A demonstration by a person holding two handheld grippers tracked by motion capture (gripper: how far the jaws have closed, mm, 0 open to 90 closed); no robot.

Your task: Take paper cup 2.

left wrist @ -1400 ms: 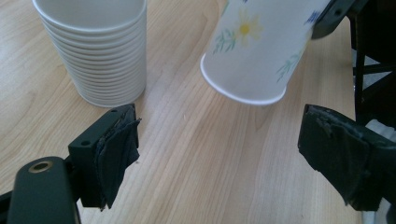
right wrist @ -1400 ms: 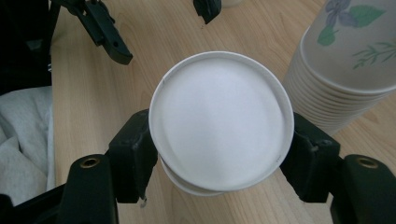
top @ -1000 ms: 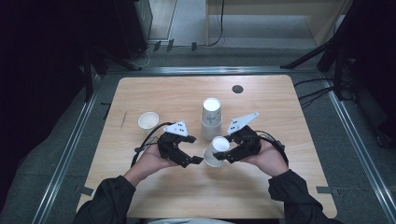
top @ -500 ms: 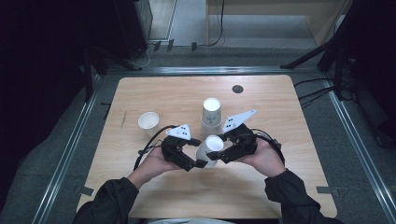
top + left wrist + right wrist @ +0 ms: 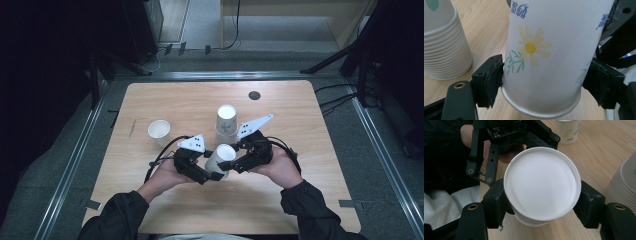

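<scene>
The white paper cup [image 5: 544, 57], printed with a yellow daisy and green sprigs, seems tilted; the left tool [image 5: 544, 85], just closed, and the right tool [image 5: 541, 206] both grip it.

Your counter [image 5: 310, 200] is a light wooden top with rounded corners. On it you have a stack of paper cups [image 5: 226, 124] upside down near the middle, a single cup [image 5: 159, 132] upright to its left, and a small dark disc [image 5: 254, 95] toward the far edge.
</scene>
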